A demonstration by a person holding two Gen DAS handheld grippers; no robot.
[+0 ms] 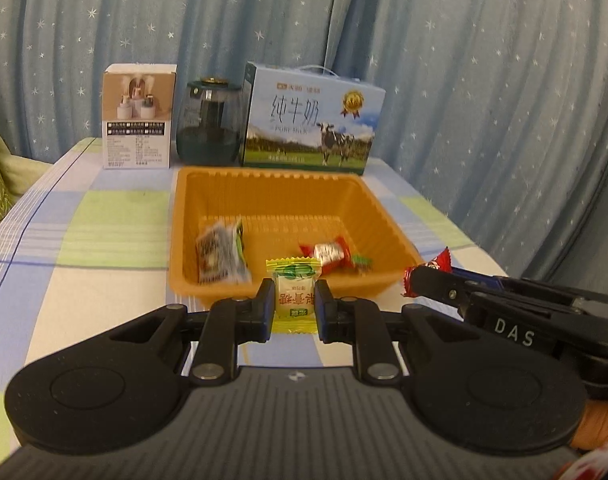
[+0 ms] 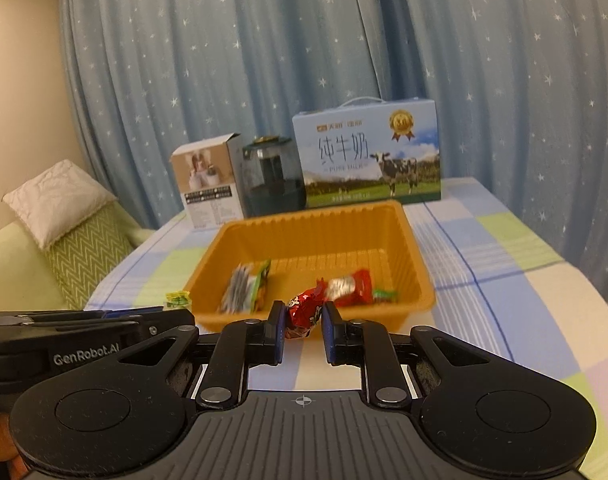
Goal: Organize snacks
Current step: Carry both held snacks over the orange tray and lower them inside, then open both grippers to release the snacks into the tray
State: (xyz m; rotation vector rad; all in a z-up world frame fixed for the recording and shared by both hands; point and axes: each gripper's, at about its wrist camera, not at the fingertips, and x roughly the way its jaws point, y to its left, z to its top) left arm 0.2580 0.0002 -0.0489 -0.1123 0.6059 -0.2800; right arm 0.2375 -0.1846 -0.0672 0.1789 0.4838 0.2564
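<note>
My left gripper is shut on a yellow-green wrapped candy, held just before the near rim of the orange tray. My right gripper is shut on a red wrapped candy, also in front of the tray. The red candy and the right gripper's fingers show at the right of the left wrist view. The yellow-green candy peeks out at the left of the right wrist view. Inside the tray lie a grey-green snack packet and a red-and-silver candy.
Behind the tray stand a white product box, a dark glass jar and a blue milk carton. A checked cloth covers the table. Starred blue curtains hang behind. A green sofa with cushions sits to the left.
</note>
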